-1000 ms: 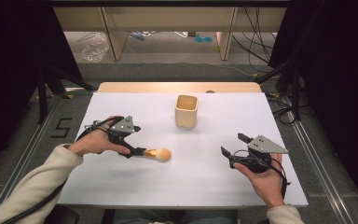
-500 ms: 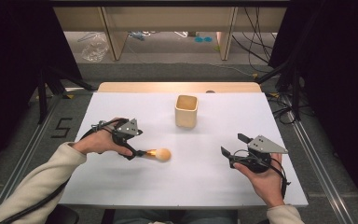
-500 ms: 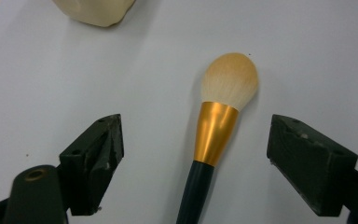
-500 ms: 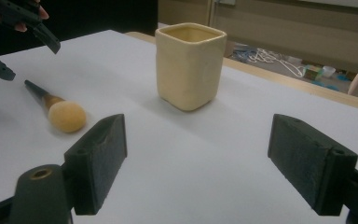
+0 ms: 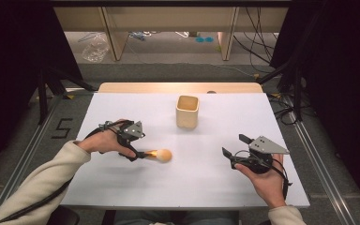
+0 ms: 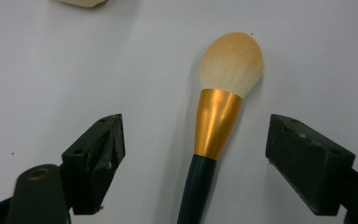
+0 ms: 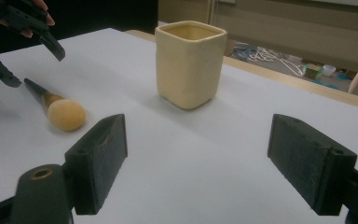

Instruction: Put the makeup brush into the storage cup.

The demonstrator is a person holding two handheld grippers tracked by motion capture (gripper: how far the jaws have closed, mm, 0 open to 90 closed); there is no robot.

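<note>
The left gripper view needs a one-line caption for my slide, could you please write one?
Open left gripper straddles a makeup brush lying on the white table, fingers clear of its handle.

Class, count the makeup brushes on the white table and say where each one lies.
1. The makeup brush lies flat on the white table, left of centre, between the open jaws of the left gripper, nearer the person than the cream cup.
</note>
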